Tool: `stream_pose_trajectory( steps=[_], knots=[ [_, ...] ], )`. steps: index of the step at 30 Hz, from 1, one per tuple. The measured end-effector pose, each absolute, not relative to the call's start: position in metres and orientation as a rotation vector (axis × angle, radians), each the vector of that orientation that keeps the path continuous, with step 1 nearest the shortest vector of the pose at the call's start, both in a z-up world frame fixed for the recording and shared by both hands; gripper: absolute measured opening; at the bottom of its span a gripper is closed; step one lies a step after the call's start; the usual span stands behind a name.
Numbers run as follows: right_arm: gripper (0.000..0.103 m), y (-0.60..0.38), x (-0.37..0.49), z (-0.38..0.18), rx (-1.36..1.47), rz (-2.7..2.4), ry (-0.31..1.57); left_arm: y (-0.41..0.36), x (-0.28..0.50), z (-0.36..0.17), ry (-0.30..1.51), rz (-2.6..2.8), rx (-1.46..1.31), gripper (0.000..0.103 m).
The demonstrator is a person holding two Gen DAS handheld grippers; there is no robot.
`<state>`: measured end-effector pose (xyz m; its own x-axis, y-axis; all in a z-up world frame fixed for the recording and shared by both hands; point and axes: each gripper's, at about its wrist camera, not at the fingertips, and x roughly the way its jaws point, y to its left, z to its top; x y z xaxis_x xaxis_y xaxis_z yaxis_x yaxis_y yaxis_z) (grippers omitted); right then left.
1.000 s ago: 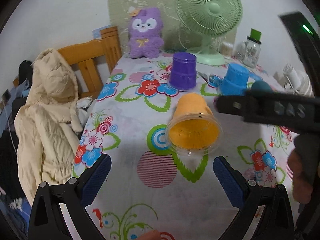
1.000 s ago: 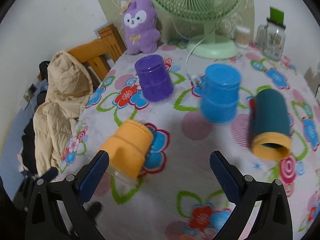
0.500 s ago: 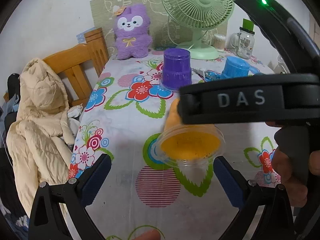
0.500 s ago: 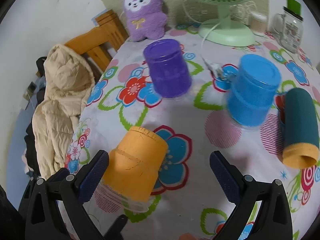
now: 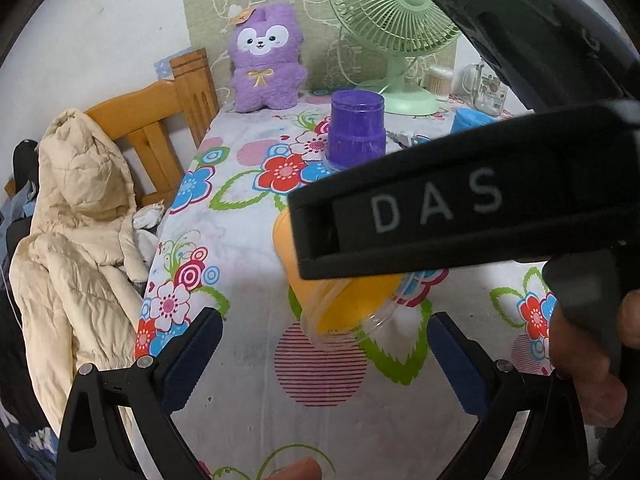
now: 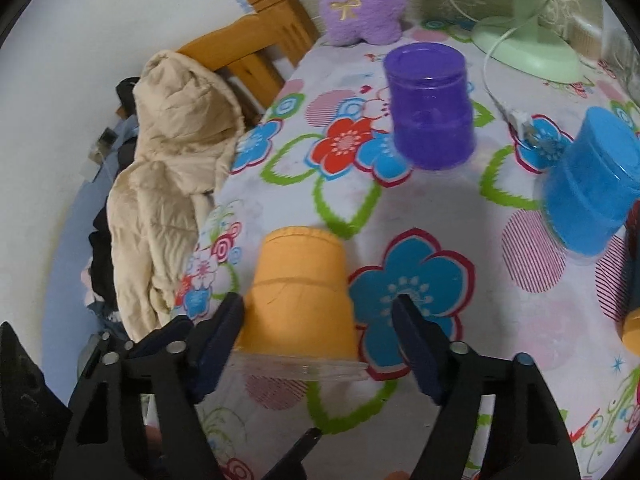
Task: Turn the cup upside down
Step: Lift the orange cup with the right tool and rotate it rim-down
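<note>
**Orange cup between the right tongs**

Orange cup lying tilted near the left edge of the desk, base pointing away, clear rim toward the camera. Flanked in the right wrist view by the right tongs: left pad touching the cup wall, right pad just beside it with a visible gap, so jaws part-spread and not clamped. Half hidden in the left wrist view behind the black bar marked "DAS"; only the orange inside and the clear plastic lip visible there. Left tongs spread wide, holding nothing, low over the floral cloth.

Stepped, round plastic shape to the cups; ribbed dark-blue pads on the tongs.

Three stepped cups counted: one orange, one purple cup and one blue cup, the latter two standing upside down. One plush purple toy and one green fan at the back. One puffy cream jacket draped over one wooden chair beside the desk.
</note>
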<state>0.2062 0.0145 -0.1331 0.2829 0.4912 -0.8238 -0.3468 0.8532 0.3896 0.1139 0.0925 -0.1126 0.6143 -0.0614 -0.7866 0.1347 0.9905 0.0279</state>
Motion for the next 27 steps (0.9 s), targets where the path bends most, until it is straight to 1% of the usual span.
stream_pose_trajectory(
  steps=[1,3,8,10,11,12,13,16,17,19,20,27],
  knots=[
    [0.066,0.015,0.205,-0.132,0.145,0.569,1.153,0.093,0.113,-0.113,0.906,-0.111,0.085,0.103],
    [0.055,0.013,0.202,-0.127,0.146,0.58,1.148,0.094,0.111,-0.112,0.91,-0.107,0.082,0.103],
    [0.054,0.006,0.206,-0.128,0.187,0.57,1.171,0.097,0.104,-0.108,0.901,-0.11,0.065,0.103],
    [0.065,0.004,0.21,-0.131,0.202,0.548,1.192,0.097,0.103,-0.108,0.897,-0.101,0.073,0.103],
    [0.075,0.004,0.212,-0.133,0.187,0.524,1.201,0.098,0.103,-0.107,0.896,-0.099,0.075,0.103],
    [0.079,0.005,0.213,-0.134,0.181,0.516,1.206,0.098,0.103,-0.107,0.896,-0.1,0.074,0.103],
    [0.081,0.006,0.215,-0.136,0.175,0.519,1.212,0.099,0.103,-0.106,0.894,-0.102,0.071,0.103],
    [0.081,0.018,0.216,-0.14,0.136,0.561,1.23,0.099,0.1,-0.105,0.889,-0.105,0.072,0.103],
    [0.081,0.024,0.216,-0.141,0.109,0.58,1.234,0.099,0.101,-0.105,0.889,-0.102,0.074,0.103],
    [0.073,0.029,0.215,-0.143,0.095,0.607,1.244,0.099,0.096,-0.107,0.89,-0.094,0.081,0.103],
    [0.065,0.031,0.215,-0.143,0.089,0.616,1.246,0.1,0.094,-0.107,0.892,-0.094,0.075,0.103],
    [0.063,0.024,0.207,-0.137,0.084,0.618,1.229,0.115,0.091,-0.11,0.906,-0.075,0.031,0.103]
  ],
)
